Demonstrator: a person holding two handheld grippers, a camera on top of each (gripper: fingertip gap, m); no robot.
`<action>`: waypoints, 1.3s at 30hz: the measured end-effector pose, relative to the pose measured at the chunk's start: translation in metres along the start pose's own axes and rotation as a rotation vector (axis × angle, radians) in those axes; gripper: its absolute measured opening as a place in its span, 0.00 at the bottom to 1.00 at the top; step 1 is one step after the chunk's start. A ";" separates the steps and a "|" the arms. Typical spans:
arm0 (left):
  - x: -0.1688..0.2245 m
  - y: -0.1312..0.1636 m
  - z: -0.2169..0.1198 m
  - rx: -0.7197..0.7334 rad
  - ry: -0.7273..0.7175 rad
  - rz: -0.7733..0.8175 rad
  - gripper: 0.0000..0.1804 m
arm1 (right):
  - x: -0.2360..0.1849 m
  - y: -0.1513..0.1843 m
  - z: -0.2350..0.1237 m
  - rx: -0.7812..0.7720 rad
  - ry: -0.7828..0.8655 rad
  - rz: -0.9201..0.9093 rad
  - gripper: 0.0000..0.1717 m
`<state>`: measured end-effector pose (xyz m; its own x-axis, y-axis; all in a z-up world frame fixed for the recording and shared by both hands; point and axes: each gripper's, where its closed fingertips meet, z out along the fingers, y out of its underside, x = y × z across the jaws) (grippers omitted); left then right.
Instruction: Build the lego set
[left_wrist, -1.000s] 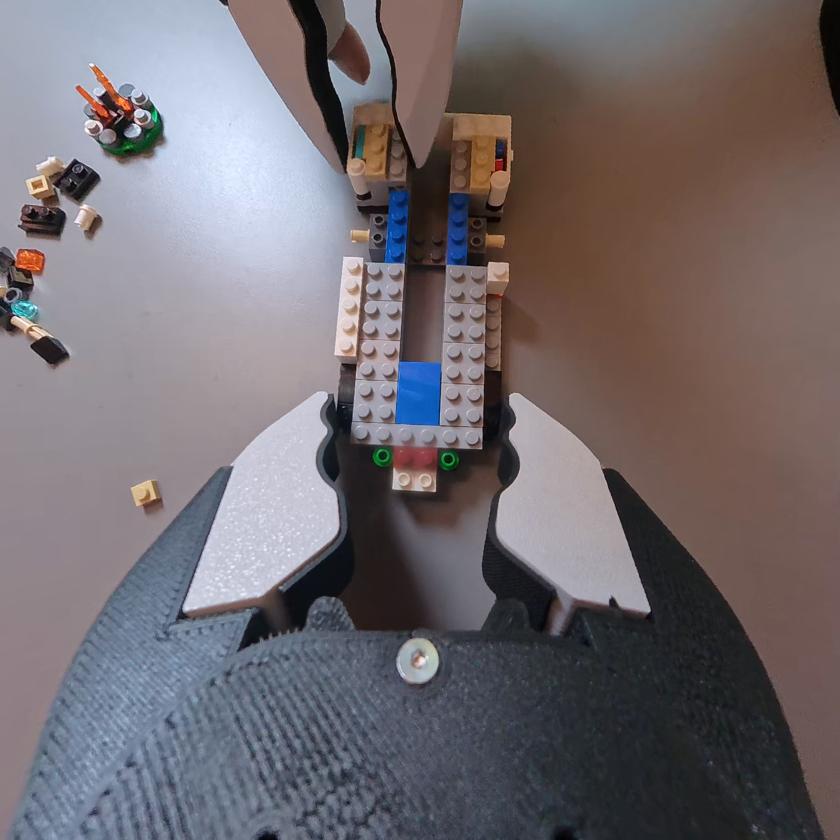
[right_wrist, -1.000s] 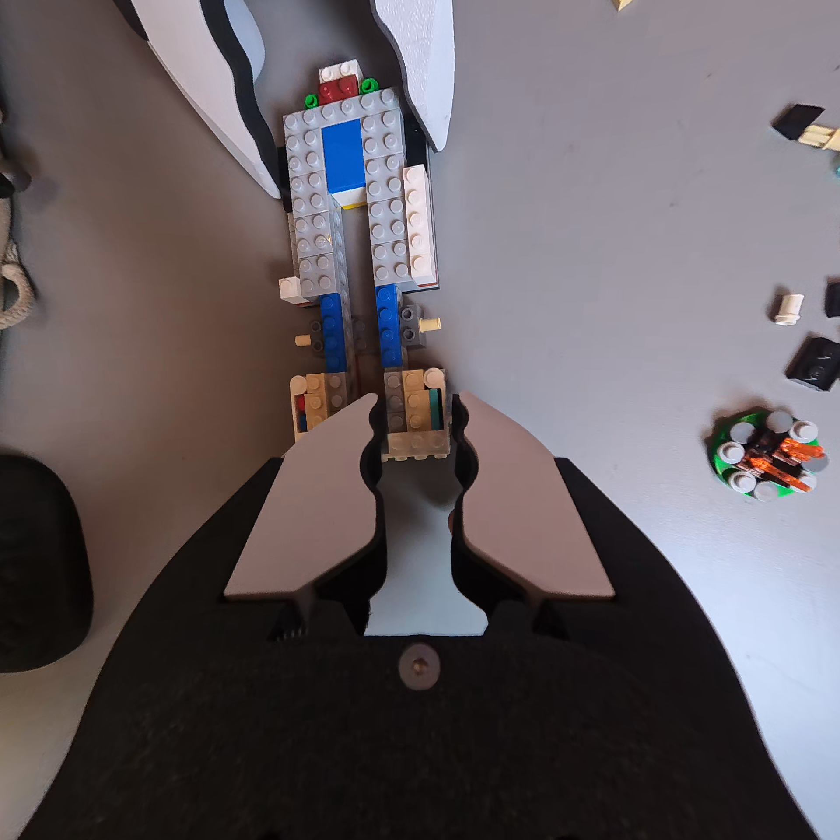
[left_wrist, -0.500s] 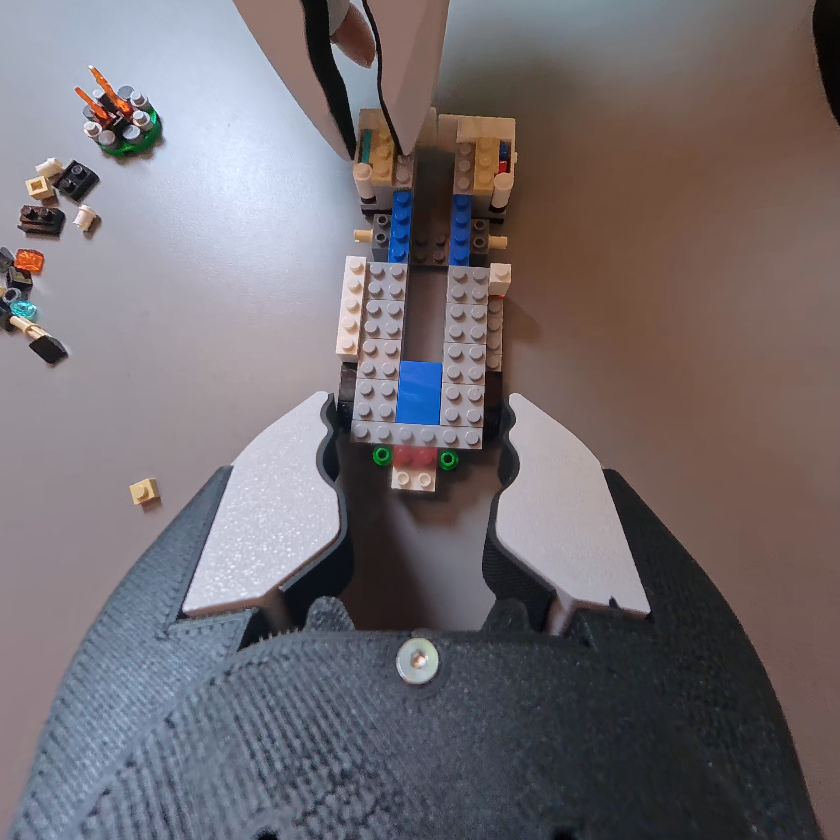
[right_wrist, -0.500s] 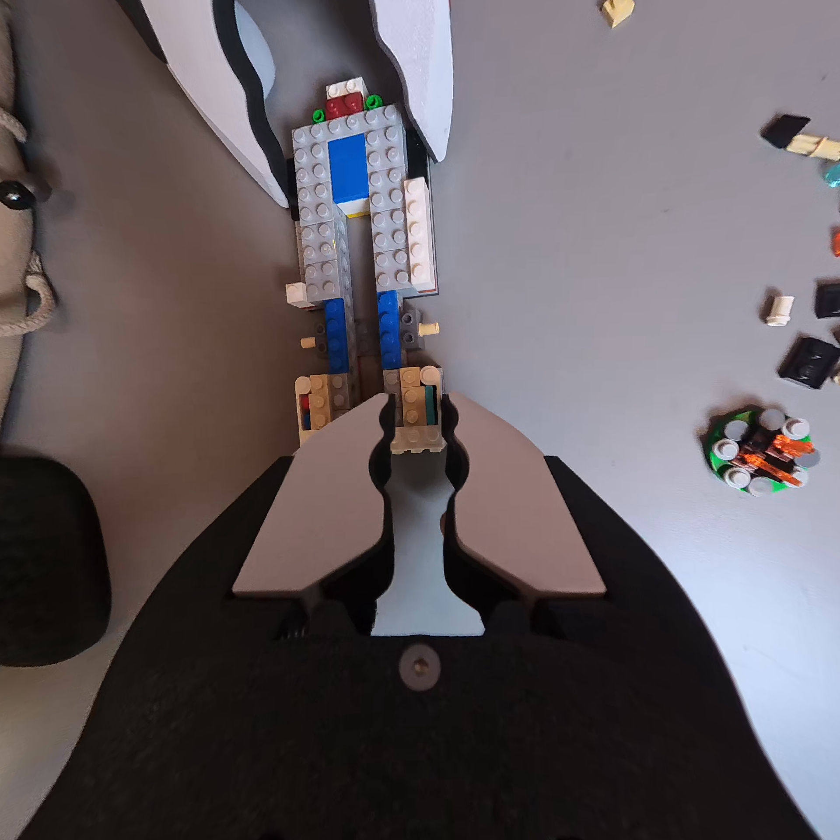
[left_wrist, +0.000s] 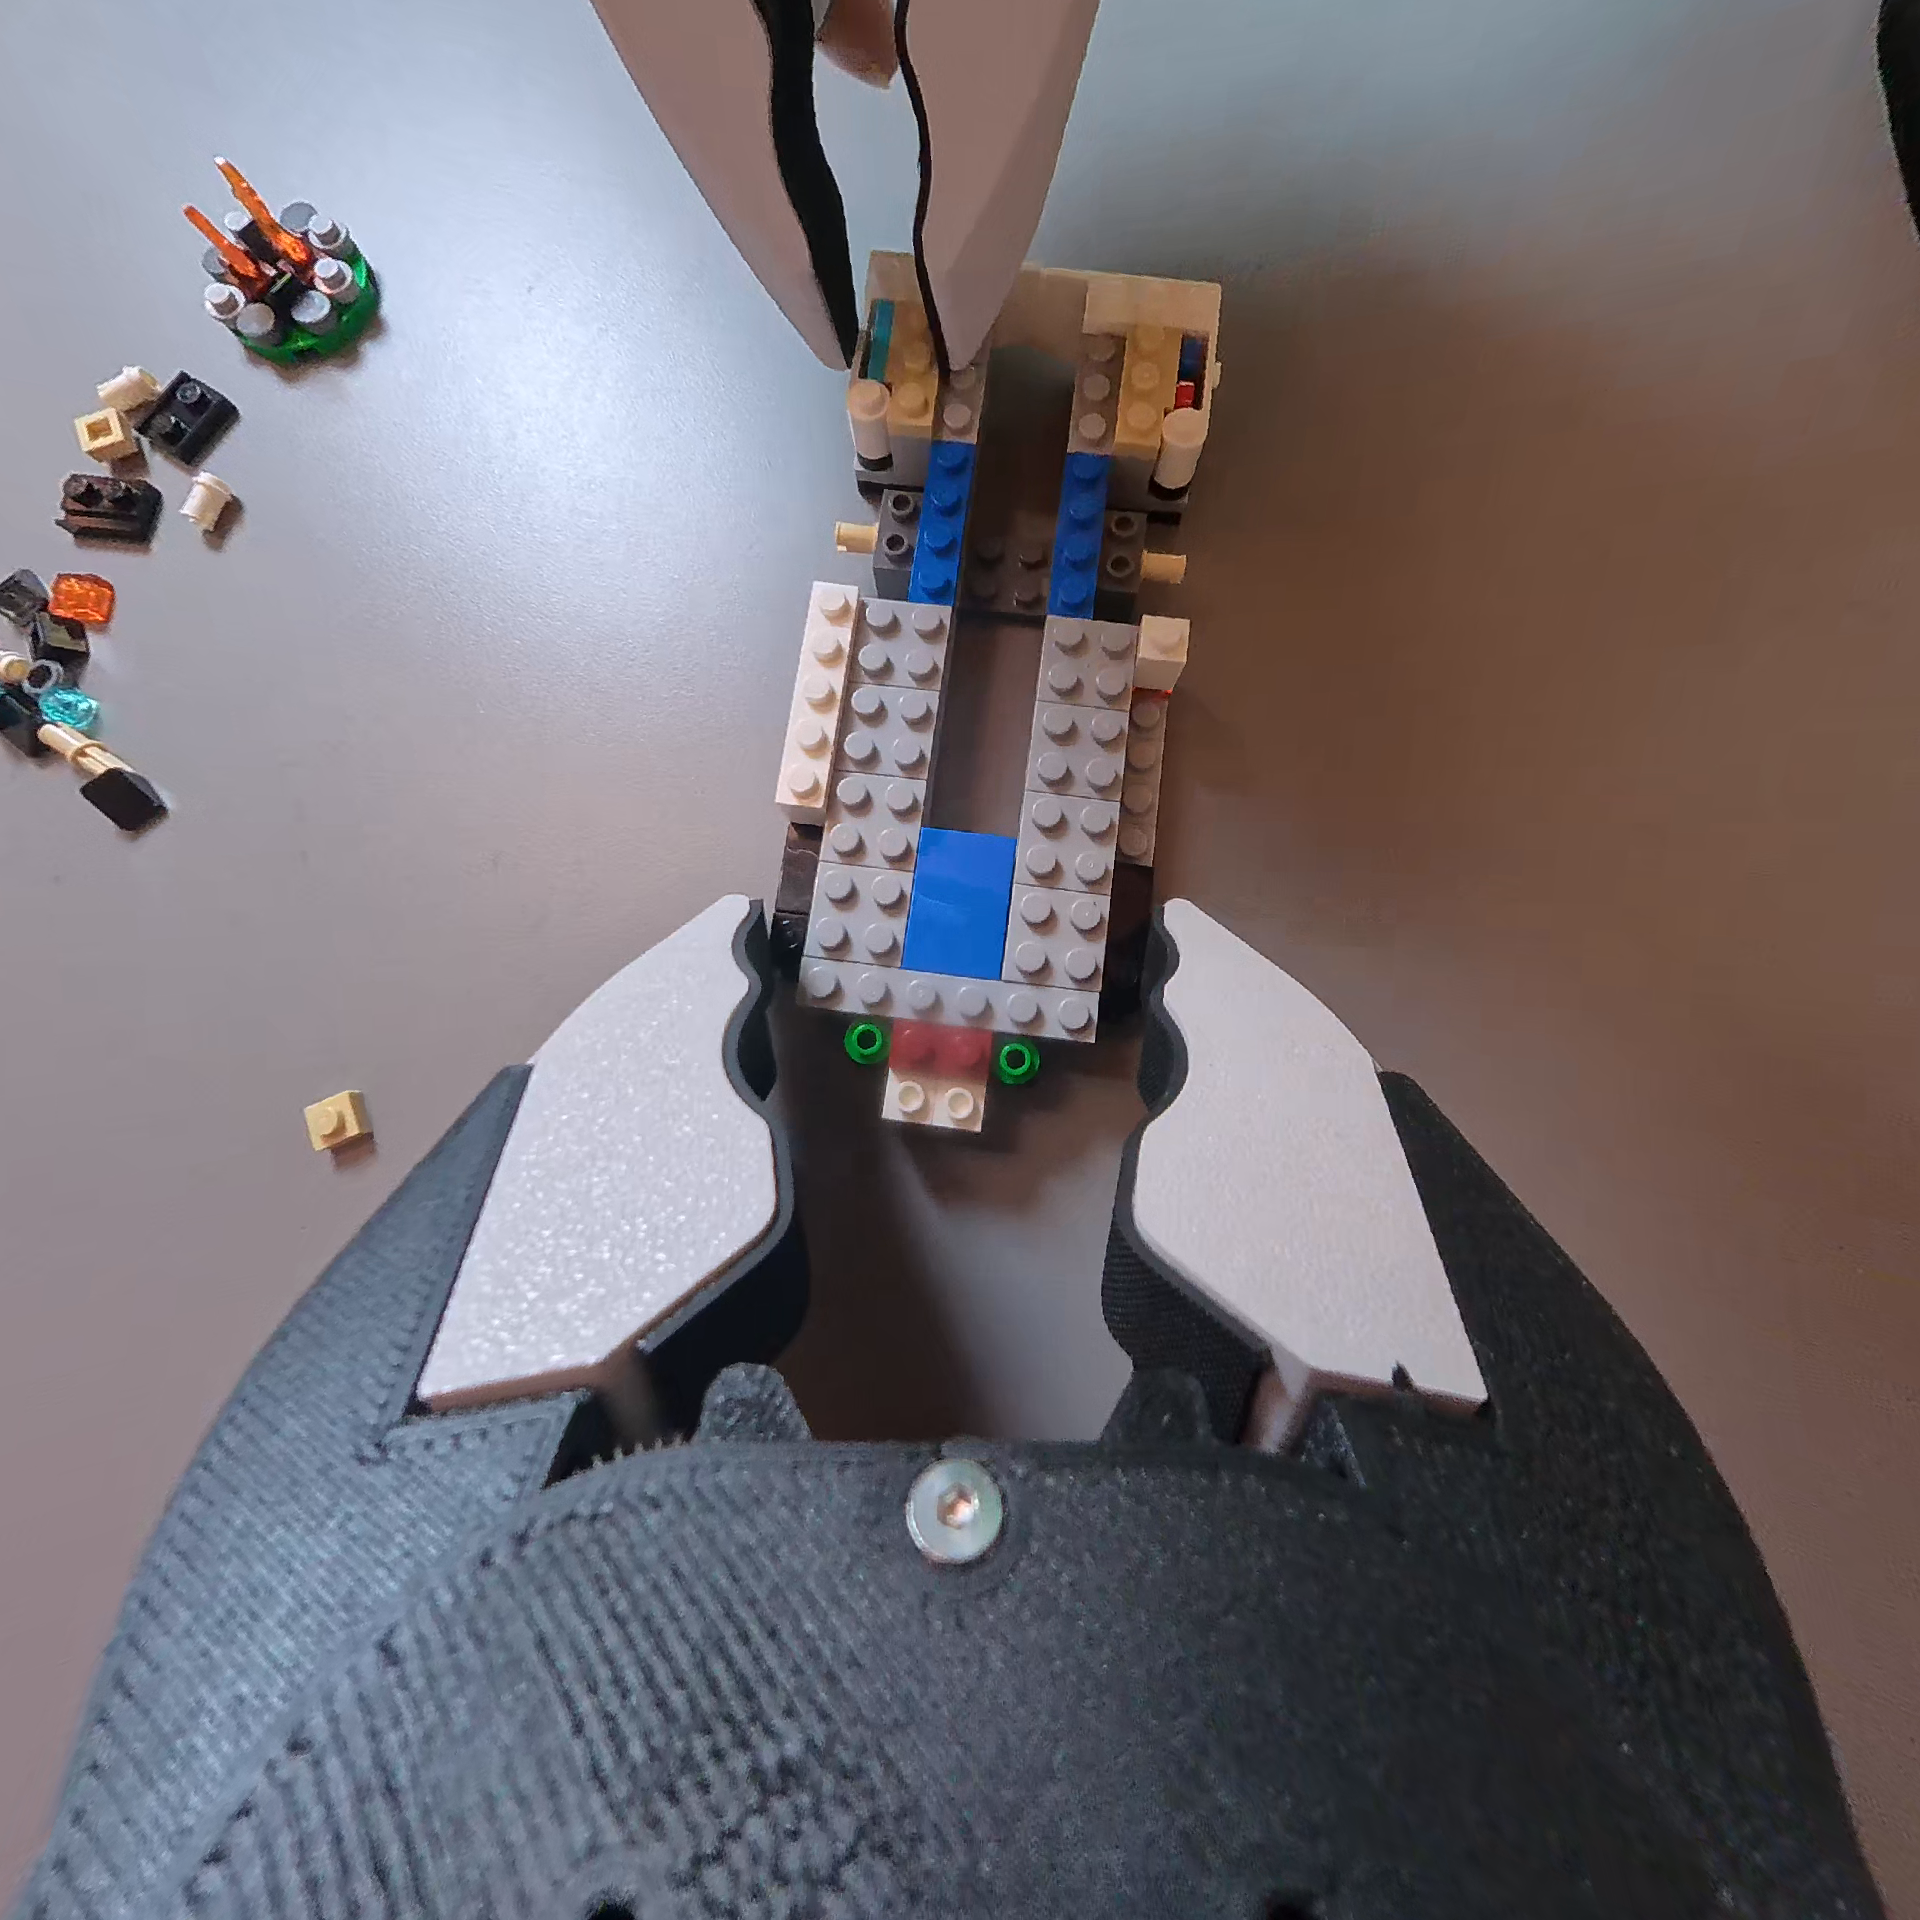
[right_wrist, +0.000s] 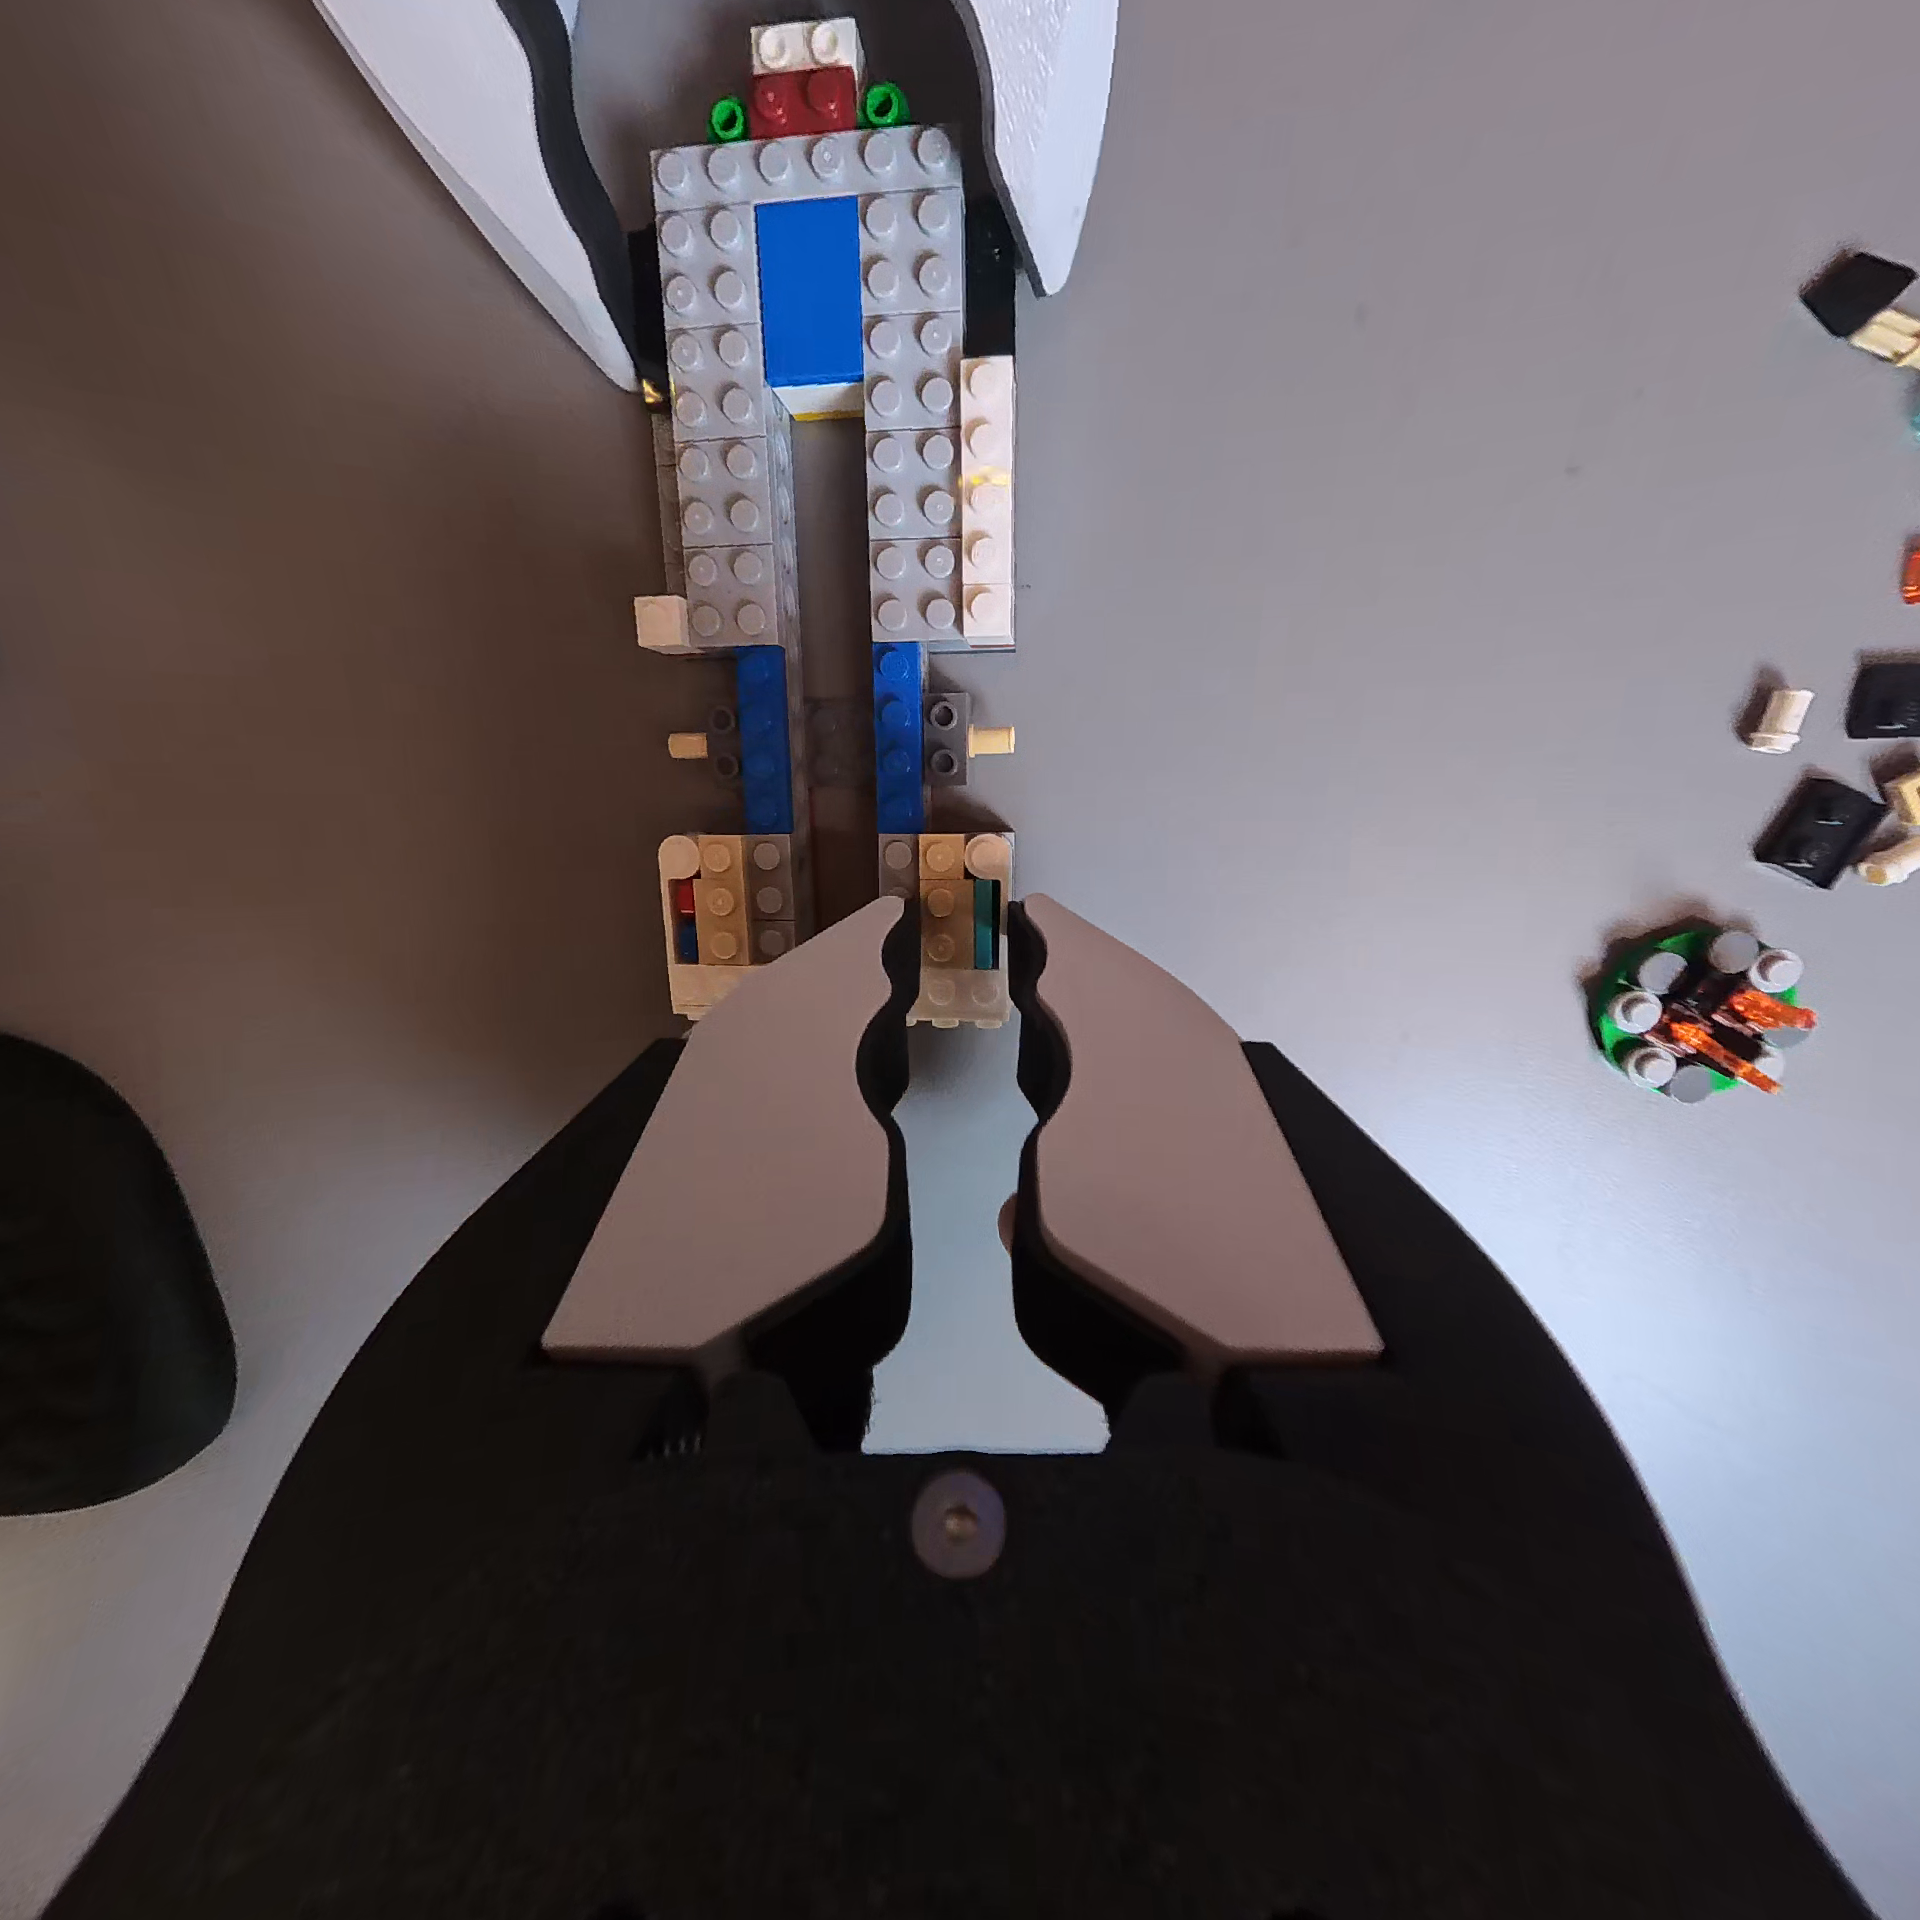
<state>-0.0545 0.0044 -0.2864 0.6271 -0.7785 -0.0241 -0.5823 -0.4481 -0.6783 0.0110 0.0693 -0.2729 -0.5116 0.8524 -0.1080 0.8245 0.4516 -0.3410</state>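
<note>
A long brick model (left_wrist: 966, 769) of grey, blue and tan bricks lies flat on the grey table (left_wrist: 1507, 727). My left gripper (left_wrist: 951, 925) grips its near end, with both pads against the black side bricks beside the grey plates. It also shows at the top of the right wrist view, one finger (right_wrist: 499, 156) on each side of the model (right_wrist: 821, 468). My right gripper (right_wrist: 961, 914) is shut on the tan and cream block (right_wrist: 951, 935) at the model's other end. In the left wrist view the right gripper (left_wrist: 904, 353) pinches that block (left_wrist: 914, 384).
A round green plate with grey studs and orange spikes (left_wrist: 296, 275) stands off to the side and also shows in the right wrist view (right_wrist: 1704, 1023). Small loose pieces (left_wrist: 104, 499) lie near it. A tan single-stud plate (left_wrist: 338, 1122) lies alone. A dark object (right_wrist: 94, 1299) sits at the left edge. The left gripper's tips are roughly 10 cm from the right gripper's.
My right gripper's jaws narrowed onto the tan and cream block, and that gripper moved a little farther over the model's end. My left gripper and the model stayed still.
</note>
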 end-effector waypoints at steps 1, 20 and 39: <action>0.000 0.000 0.000 0.000 -0.001 -0.001 0.38 | 0.000 0.000 0.000 -0.011 0.006 -0.002 0.09; 0.003 0.000 0.000 0.008 0.003 0.009 0.38 | -0.003 -0.001 0.001 -0.037 0.050 -0.029 0.09; -0.085 0.013 -0.052 0.079 -0.137 -0.204 0.28 | -0.041 -0.009 -0.038 0.551 0.275 0.170 0.25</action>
<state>-0.1421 0.0421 -0.2549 0.7947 -0.6066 0.0236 -0.3980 -0.5500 -0.7342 0.0333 0.0405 -0.2297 -0.2440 0.9696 0.0158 0.6061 0.1652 -0.7780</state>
